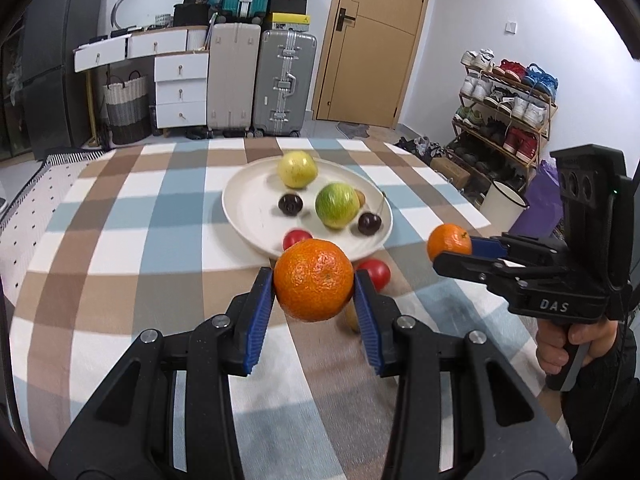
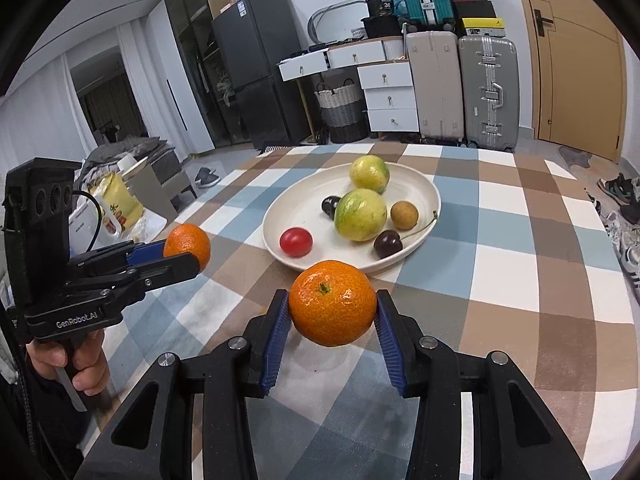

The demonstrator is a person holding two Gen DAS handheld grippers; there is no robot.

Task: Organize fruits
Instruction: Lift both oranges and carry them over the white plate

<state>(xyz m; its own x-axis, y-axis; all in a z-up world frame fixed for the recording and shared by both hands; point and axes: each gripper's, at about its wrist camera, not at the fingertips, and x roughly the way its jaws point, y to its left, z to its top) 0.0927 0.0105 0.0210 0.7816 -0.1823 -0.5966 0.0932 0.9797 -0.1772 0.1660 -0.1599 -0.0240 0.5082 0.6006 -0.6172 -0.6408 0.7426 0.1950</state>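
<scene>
My left gripper [image 1: 314, 298] is shut on a mandarin [image 1: 314, 280] and holds it above the checked cloth, just in front of the white plate [image 1: 248, 216]. My right gripper [image 2: 332, 312] is shut on a second mandarin [image 2: 332, 302], near the plate's [image 2: 288, 208] front rim. Each gripper shows in the other's view, left [image 2: 188, 254] and right [image 1: 452, 250]. The plate holds two yellow-green fruits [image 2: 360, 214], two dark cherries [image 2: 387, 243], a red cherry tomato [image 2: 296, 242] and a small brown fruit [image 2: 404, 215].
A red tomato [image 1: 374, 274] and a small yellowish fruit [image 1: 351, 318] lie on the cloth behind my left fingers. Suitcases [image 1: 284, 84] and white drawers [image 1: 180, 92] stand behind the table; a shoe rack [image 1: 504, 116] at right.
</scene>
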